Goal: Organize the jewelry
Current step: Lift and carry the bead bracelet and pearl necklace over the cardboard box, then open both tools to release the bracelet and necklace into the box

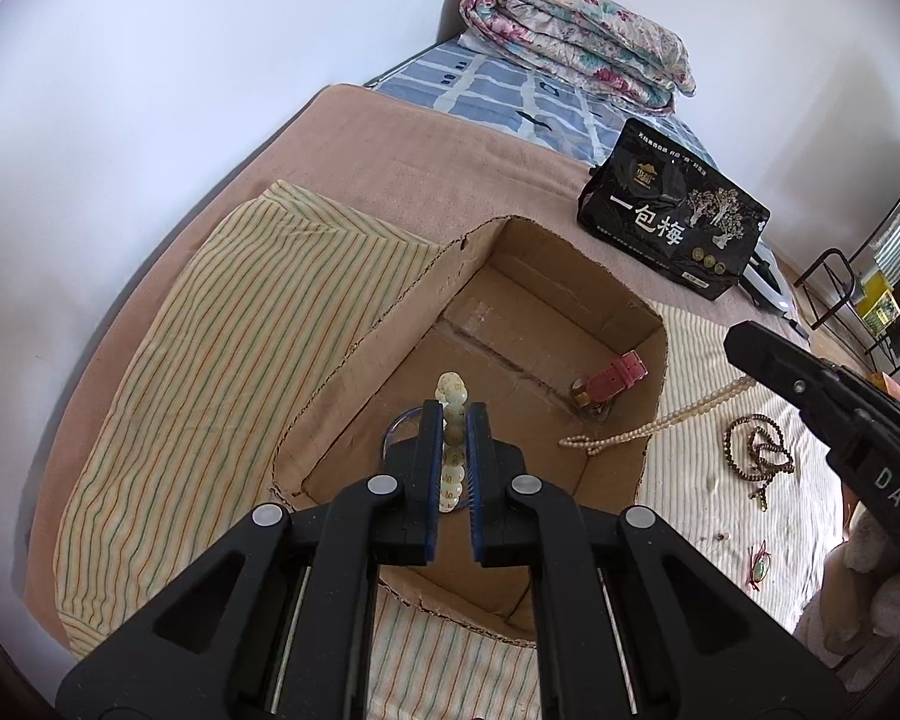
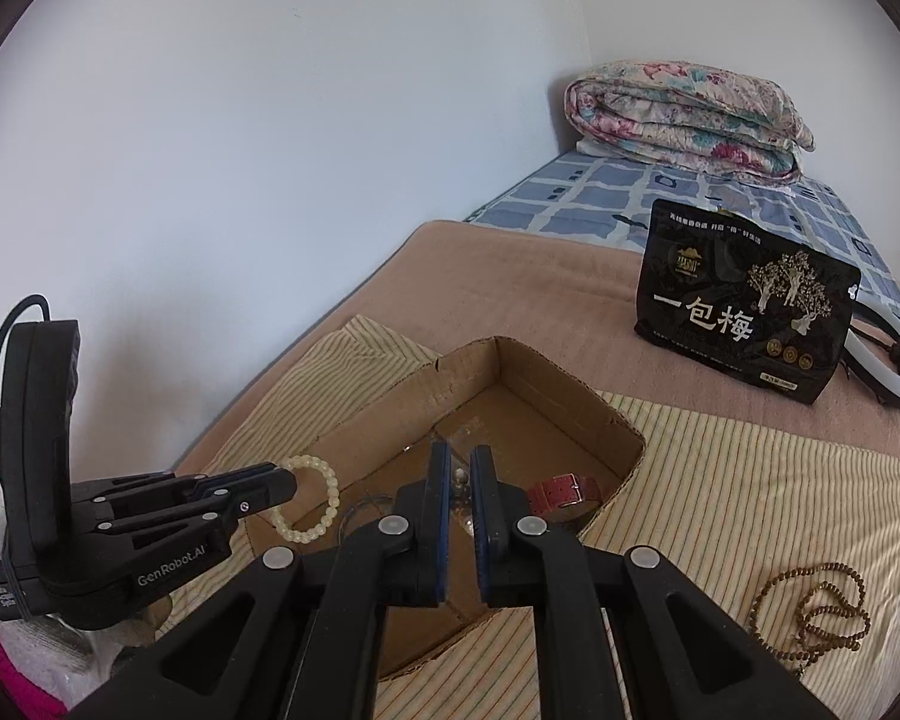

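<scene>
A: Our left gripper point(image 1: 453, 420) is clenched on the pale bead bracelet point(image 1: 453, 414), hanging above the cardboard box point(image 1: 390, 324) at frame center.

B: And our right gripper point(image 2: 460, 480)? In the right wrist view its jaws stand nearly together around something small and pale; we cannot tell if it is held.

A: Progress looks early. 1 red-strapped watch point(image 1: 615, 378) lies inside, center right.

B: Left outside, lower right: the long pearl necklace point(image 1: 660, 420) draped over the rim, the dark bead strand point(image 1: 762, 450) and a small green pendant point(image 1: 761, 567).
</scene>
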`<act>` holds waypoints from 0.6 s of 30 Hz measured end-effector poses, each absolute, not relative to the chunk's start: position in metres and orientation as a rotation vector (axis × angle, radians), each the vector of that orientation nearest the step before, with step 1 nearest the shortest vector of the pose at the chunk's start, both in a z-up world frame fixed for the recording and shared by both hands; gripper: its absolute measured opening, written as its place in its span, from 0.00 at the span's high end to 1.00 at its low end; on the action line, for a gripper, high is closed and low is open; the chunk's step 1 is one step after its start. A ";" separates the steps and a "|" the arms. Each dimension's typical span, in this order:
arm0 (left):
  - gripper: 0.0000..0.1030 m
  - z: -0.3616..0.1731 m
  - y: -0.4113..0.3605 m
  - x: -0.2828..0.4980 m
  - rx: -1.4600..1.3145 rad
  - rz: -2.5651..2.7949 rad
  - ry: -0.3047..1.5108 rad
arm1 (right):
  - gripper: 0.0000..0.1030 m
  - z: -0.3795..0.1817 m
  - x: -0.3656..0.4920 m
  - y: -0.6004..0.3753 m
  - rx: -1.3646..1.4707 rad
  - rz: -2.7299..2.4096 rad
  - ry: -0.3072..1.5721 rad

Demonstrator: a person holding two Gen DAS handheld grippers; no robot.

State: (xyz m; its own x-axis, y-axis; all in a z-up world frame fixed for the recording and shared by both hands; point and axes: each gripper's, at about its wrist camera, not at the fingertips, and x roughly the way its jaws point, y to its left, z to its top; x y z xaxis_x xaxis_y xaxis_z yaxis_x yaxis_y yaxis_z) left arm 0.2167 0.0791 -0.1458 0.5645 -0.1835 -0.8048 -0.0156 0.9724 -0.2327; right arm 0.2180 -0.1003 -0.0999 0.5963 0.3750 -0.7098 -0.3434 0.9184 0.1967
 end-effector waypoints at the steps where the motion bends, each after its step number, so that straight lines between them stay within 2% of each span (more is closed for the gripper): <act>1: 0.95 -0.148 0.078 0.218 -0.217 -0.095 0.972 | 0.96 -0.104 0.221 -0.100 0.037 0.411 0.845; 18: 0.95 -0.161 0.072 0.223 -0.186 -0.070 0.998 | 0.94 -0.142 0.234 -0.101 0.029 0.395 0.939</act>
State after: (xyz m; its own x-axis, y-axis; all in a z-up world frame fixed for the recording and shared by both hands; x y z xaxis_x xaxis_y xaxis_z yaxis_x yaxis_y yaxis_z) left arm 0.2225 0.0716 -0.1609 0.5412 -0.1434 -0.8286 -0.0269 0.9819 -0.1875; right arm 0.2339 -0.1011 -0.1422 0.5247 0.3427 -0.7792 -0.3178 0.9281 0.1941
